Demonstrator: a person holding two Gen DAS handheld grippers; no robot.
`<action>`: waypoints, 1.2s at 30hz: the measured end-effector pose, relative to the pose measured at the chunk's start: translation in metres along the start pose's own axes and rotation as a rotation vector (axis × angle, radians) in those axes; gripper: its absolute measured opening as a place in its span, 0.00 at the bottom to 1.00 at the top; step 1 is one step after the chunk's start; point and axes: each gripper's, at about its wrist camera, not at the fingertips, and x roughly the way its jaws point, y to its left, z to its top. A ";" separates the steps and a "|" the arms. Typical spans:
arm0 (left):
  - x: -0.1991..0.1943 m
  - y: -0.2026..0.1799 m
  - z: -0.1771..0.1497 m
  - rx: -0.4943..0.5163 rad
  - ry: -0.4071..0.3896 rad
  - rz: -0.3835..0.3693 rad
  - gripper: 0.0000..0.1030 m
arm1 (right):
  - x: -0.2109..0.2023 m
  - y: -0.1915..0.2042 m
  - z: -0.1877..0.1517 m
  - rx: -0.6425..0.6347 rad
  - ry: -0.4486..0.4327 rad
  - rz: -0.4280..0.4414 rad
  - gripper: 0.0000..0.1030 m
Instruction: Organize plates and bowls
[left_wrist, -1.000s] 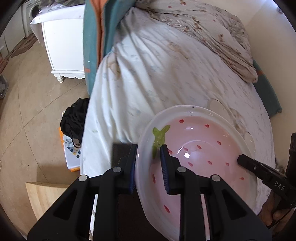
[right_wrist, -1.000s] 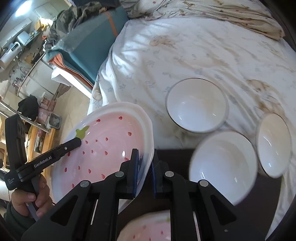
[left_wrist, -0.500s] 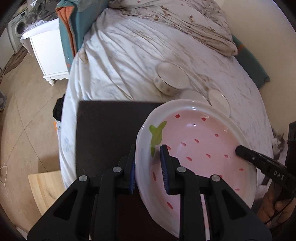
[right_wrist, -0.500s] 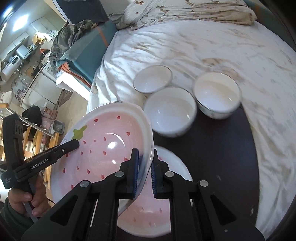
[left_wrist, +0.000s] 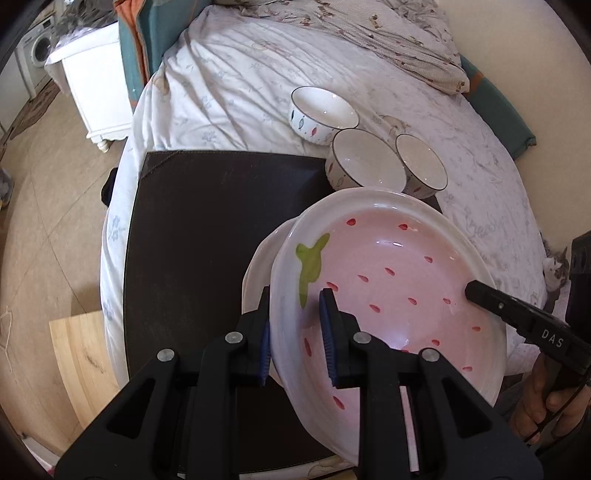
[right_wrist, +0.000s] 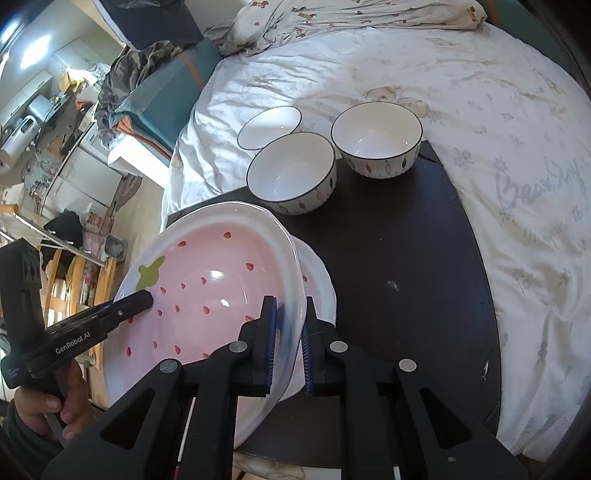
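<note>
Carrying strawberry plate (left_wrist: 388, 280) | now over second plate (right_wrist: 317, 280) | mat (left_wrist: 207, 229) reached

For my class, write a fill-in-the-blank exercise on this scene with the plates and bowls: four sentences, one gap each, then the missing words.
1. Both grippers clamp the rim of the same pink strawberry plate, so it is held by ____ grippers.
2. The number of white bowls beyond the plate is ____.
3. The colour of the leaf mark painted on the plate is ____.
4. Directly under the held plate lies a second ____.

Missing words: two; three; green; plate
</note>
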 end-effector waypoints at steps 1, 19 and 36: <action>0.001 0.000 0.000 0.003 -0.001 0.004 0.19 | 0.001 -0.001 0.000 0.003 0.003 0.005 0.13; 0.026 0.013 0.001 -0.004 0.029 0.057 0.19 | 0.032 -0.002 -0.004 0.008 0.061 -0.008 0.14; 0.060 0.018 0.010 -0.029 0.087 0.104 0.19 | 0.061 -0.010 -0.007 0.034 0.131 -0.067 0.16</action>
